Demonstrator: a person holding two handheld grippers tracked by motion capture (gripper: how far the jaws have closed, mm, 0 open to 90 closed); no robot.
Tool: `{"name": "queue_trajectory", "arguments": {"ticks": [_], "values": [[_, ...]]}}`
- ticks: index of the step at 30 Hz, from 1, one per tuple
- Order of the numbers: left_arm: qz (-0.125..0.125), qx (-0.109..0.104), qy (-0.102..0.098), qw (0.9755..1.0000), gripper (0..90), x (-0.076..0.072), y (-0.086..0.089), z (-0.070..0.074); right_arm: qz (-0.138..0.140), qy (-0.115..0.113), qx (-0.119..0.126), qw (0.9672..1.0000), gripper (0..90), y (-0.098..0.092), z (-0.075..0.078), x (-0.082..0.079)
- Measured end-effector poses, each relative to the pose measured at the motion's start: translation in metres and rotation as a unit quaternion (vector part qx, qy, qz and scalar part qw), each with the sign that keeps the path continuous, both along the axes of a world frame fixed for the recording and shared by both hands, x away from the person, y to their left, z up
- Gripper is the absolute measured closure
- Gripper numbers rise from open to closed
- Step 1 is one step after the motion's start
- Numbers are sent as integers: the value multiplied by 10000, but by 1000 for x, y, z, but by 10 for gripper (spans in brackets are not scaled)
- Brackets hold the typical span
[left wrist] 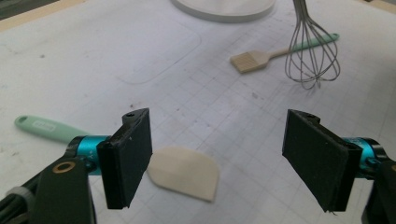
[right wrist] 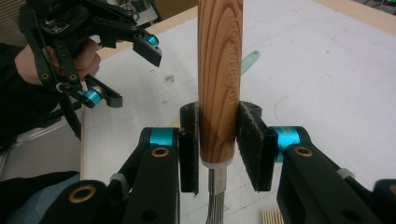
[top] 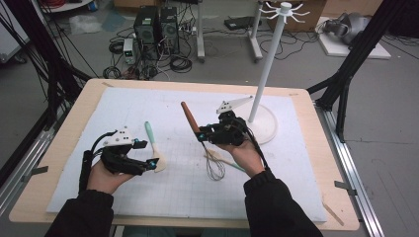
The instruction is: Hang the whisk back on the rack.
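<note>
Right gripper [right wrist: 218,149] clamped on wooden-handled wire whisk [right wrist: 219,84], black pads pressing both sides of handle low down, just above metal collar. Engraved lettering running lengthwise along handle, too blurred to read for certain. In high view, whisk [top: 203,142] held tilted, brown handle up and to the left, wire loops down over white gridded mat [top: 148,192], near middle of table. Right gripper [top: 201,135] just in front of round white base of tall white rack stand [top: 267,64].

Left gripper [left wrist: 217,161] spread wide, nothing between jaws, hovering over mat. Mint-handled cream silicone spatula [left wrist: 184,172] lying flat on mat under it, blade between the jaws in left gripper view, not touched. Small raised label on mint handle, unreadable. Left gripper [top: 150,155] at left of mat in high view, well apart from whisk.

Mint-handled pastry brush with pale bristles [left wrist: 252,60] lying flat on mat, just beside whisk wires.
</note>
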State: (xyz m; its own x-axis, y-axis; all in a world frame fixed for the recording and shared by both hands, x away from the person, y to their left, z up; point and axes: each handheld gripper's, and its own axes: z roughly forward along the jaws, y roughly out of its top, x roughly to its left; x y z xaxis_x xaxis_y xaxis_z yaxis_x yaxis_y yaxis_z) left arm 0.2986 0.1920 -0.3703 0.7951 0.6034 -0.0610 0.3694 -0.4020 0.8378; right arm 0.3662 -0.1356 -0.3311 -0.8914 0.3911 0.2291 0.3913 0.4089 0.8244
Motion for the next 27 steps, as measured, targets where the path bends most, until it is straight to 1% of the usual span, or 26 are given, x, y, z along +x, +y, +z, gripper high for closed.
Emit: {"name": "queue_trajectory", "arguments": {"ticks": [1, 2, 3, 4, 6, 7, 12, 17, 20, 27], "values": [[-14, -47, 17, 10000, 251, 1, -3, 1, -24, 0, 2, 10000, 702, -1, 0, -1], [-33, -71, 16, 10000, 255, 2, -5, 2, 22, -10, 45, 10000, 702, -2, 0, -2], [-73, -50, 17, 10000, 262, 3, -7, 3, 16, -36, 60, 10000, 702, -2, 0, -3], [-105, -75, 21, 9999, 268, 3, -10, 4, 14, -95, 75, 9999, 702, -3, 0, -4], [-195, -87, 20, 9998, 272, 5, -14, 7, 49, -124, 133, 9998, 702, -5, 0, -6], [-224, -144, 30, 9996, 278, 6, -16, 9, 37, -125, 115, 9998, 702, -5, 0, -7], [-380, -247, 0, 9990, 304, 10, -24, 20, 67, -266, 146, 9995, 702, -9, 2, -12], [-543, -353, -19, 9979, 336, 11, -34, 31, 94, -347, 211, 9991, 702, -12, 3, -17], [-644, -418, -26, 9970, 363, 12, -40, 37, 131, -434, 206, 9988, 701, -12, 4, -21], [-789, -540, -62, 9954, 392, 16, -50, 52, 225, -572, 242, 9978, 701, -11, 6, -27]]}}
